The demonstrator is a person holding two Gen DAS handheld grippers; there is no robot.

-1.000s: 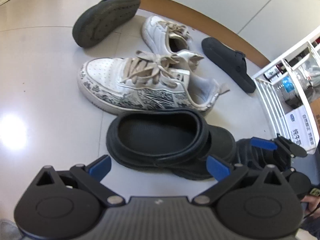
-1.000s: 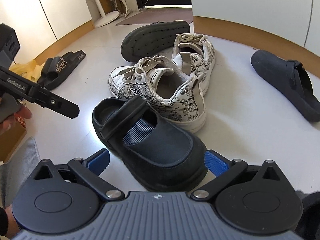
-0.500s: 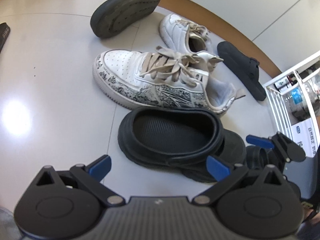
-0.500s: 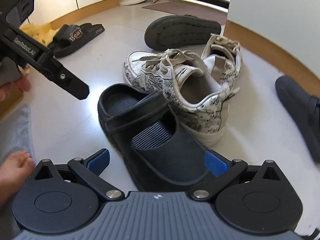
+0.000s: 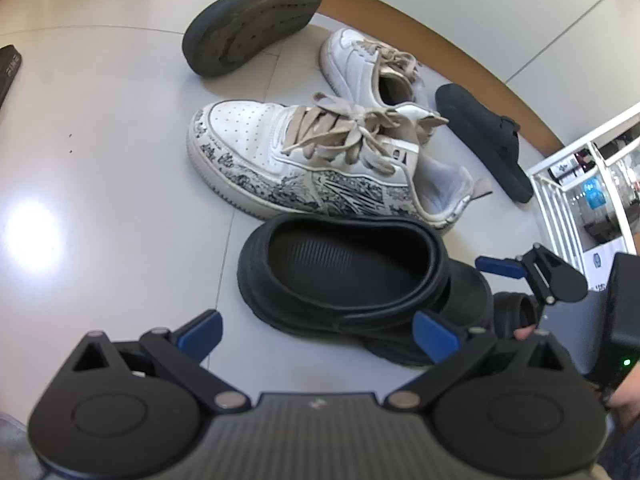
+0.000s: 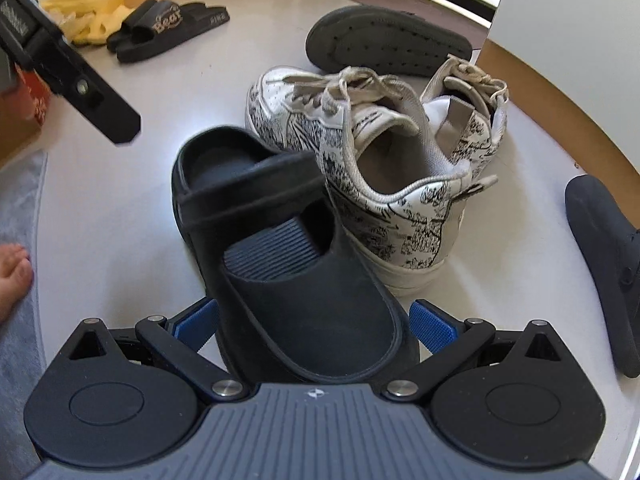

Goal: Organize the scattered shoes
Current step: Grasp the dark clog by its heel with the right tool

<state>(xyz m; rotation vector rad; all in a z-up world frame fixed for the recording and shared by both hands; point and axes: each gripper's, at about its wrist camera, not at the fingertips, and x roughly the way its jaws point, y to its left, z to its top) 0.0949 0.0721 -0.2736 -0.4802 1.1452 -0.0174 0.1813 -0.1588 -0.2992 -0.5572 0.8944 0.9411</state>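
Right gripper (image 6: pixel 314 322): its blue pads sit on either side of the toe of the black clog (image 6: pixel 280 264), spread wide; whether they are pressing it yet cannot be told. Left gripper (image 5: pixel 316 330): released, holding nothing, poised over the clog's heel end.

The clog lies on the floor (image 5: pixel 100 200), touching the printed sneaker (image 5: pixel 312 168) at its 12 o'clock in the left view. The second sneaker (image 5: pixel 368 68) lies beyond, at 1 o'clock. An overturned clog (image 5: pixel 252 24) rests sole-up at 11 o'clock, and a dark slipper (image 5: pixel 484 140) at 2 o'clock.

Only the slide sandals (image 6: pixel 168 32) lie paired (10 o'clock, right view). The remainder is unsorted; most of the task appears outstanding.
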